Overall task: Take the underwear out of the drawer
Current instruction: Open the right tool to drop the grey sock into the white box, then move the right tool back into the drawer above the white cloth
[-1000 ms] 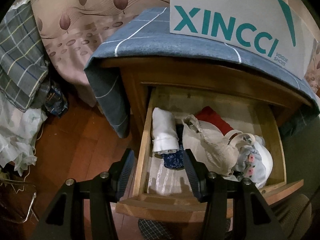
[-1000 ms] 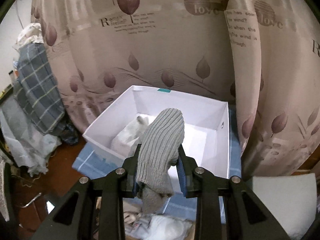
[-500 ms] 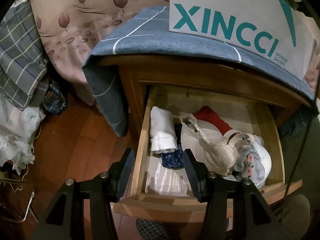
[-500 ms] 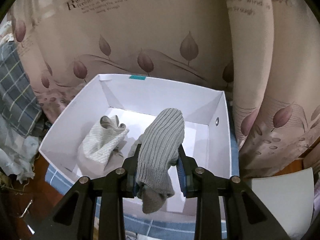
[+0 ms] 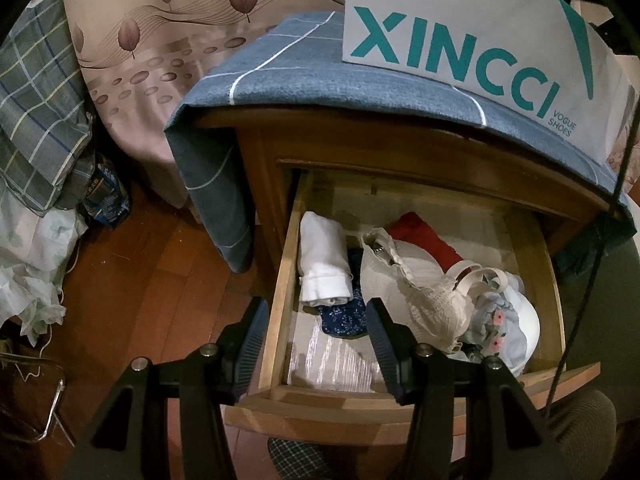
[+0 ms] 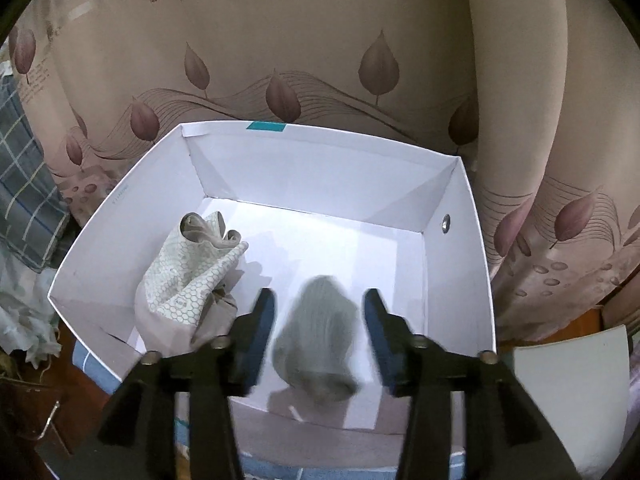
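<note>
— Curtains (image 6: 320, 40) are hanging behind the box (image 6: 456, 264); the right gripper (image 6: 320, 332) is opening, the grey garment (image 6: 316, 340) dropping loose between its fingers.
— It may be snagging a pad. The left gripper (image 5: 316, 344) is idling half-open, empty, over the drawer (image 5: 280, 280) of underwear (image 5: 322, 264).

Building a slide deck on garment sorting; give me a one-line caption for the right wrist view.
Right gripper opening over the white box, a blurred grey ribbed garment dropping between its jaws beside a honeycomb-print garment.

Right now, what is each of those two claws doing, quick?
Left gripper: jaws open, holding nothing, over the drawer.
Right gripper: jaws opening, grey garment loose between them, over the box.
</note>
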The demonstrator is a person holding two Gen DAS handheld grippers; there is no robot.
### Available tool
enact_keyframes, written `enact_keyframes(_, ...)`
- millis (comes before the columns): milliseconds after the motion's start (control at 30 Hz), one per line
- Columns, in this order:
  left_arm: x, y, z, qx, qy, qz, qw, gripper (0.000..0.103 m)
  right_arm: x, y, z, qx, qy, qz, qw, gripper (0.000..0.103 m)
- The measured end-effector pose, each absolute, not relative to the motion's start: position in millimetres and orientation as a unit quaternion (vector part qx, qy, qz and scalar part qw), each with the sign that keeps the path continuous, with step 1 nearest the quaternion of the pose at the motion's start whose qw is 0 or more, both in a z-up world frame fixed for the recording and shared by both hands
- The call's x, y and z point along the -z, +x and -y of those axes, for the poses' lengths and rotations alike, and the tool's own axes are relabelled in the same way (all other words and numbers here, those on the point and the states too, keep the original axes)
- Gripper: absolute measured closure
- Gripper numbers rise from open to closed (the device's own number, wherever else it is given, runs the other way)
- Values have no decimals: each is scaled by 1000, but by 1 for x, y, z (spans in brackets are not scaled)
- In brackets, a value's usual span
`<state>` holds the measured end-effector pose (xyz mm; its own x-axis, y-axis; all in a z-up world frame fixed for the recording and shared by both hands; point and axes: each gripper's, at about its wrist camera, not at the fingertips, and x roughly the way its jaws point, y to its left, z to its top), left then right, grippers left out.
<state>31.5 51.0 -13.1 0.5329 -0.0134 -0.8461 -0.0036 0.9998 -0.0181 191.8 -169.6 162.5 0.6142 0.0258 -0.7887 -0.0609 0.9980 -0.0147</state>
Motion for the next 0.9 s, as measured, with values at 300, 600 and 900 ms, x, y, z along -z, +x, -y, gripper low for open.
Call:
enact_keyframes(300, 14, 32, -52, -1, -7, -486, 874, 51, -189, 158, 170, -48, -28, -422, 905, 37)
enact_keyframes(600, 16, 34, -55, 0, -9, -492, 870, 51, -193, 101, 175, -92, -36, -435, 895, 37)
enact_keyframes(900, 18, 34, -57, -2, -15, -496, 868, 51, -151, 43, 189, -117, -40, -489, 863, 29)
